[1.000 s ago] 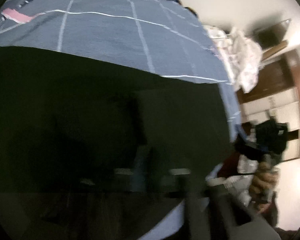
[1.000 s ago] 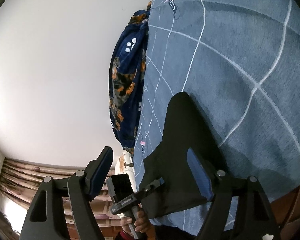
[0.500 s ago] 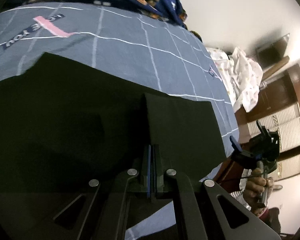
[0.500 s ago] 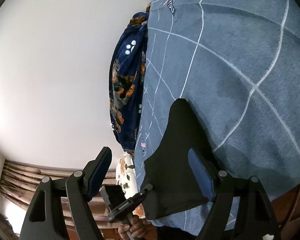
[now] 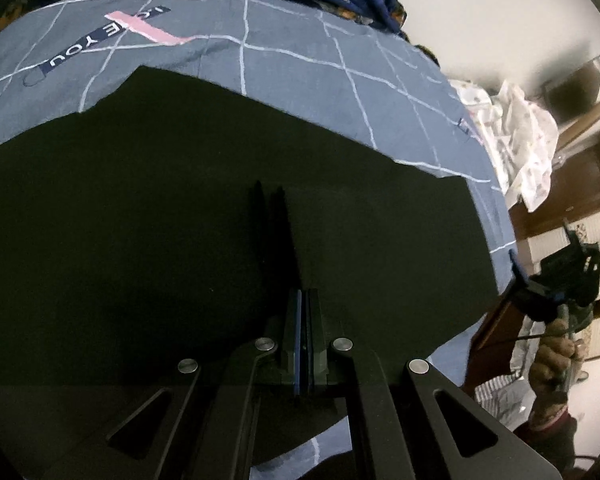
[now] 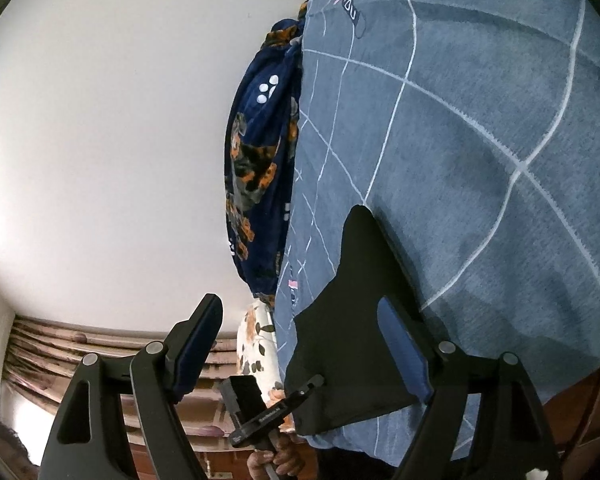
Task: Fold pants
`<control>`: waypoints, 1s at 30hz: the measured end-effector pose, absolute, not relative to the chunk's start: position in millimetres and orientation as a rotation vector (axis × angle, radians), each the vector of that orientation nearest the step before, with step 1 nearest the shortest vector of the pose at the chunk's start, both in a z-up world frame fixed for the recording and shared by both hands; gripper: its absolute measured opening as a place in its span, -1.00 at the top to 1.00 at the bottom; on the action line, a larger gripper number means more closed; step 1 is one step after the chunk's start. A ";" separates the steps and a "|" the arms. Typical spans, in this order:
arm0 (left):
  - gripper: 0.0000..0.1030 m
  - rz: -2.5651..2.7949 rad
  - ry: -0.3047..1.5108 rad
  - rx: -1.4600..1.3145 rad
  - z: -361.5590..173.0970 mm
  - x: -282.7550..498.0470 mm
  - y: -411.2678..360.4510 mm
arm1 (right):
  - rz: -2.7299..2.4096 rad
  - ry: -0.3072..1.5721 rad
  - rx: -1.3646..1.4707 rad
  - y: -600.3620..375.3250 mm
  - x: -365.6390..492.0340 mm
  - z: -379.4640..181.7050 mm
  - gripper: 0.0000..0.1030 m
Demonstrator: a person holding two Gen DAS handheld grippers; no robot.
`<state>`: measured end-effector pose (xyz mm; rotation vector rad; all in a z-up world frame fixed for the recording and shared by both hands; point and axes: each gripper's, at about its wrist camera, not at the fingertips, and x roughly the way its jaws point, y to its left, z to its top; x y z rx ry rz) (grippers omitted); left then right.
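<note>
Black pants (image 5: 180,220) lie flat on a grey-blue checked bedsheet (image 5: 300,68). My left gripper (image 5: 303,304) is shut, its blue-lined fingers pressed together over the pants near the bed's front edge; no cloth shows between them. In the right wrist view the pants (image 6: 356,320) lie folded by the bed edge. My right gripper (image 6: 300,328) is open and empty, off the bed's side, one finger over the pants' corner. The right gripper also shows in the left wrist view (image 5: 556,284), and the left gripper in the right wrist view (image 6: 276,412).
A dark blue patterned blanket (image 6: 260,152) is bunched along the bed's far side. White floral cloth (image 5: 516,140) hangs over furniture beyond the bed. Brown wooden drawers (image 5: 580,184) stand to the right. Curtains (image 6: 60,344) hang behind.
The left gripper has pulled back and risen from the pants, so more of the bed and pants shows. The right gripper has stayed open and shifted only slightly.
</note>
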<state>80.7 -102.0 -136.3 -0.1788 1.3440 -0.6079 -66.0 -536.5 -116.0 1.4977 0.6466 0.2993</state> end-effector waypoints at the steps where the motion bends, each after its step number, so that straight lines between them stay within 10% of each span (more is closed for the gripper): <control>1: 0.98 -0.611 1.353 -0.180 -139.2 80.6 -102.3 | 0.326 0.645 1.486 -533.7 -64.0 -114.2 -0.52; 11: 0.98 -0.634 1.350 -0.187 -144.2 81.4 -103.4 | 0.407 0.888 1.190 -474.1 -30.2 -119.6 -0.42; 20: 0.98 -0.649 1.343 -0.196 -145.8 82.3 -105.4 | 0.225 1.031 1.039 -485.5 -32.3 -141.2 0.84; 30: 0.97 -0.656 1.347 -0.228 -147.0 82.9 -103.1 | 0.289 0.938 0.938 -496.9 9.9 -100.5 0.61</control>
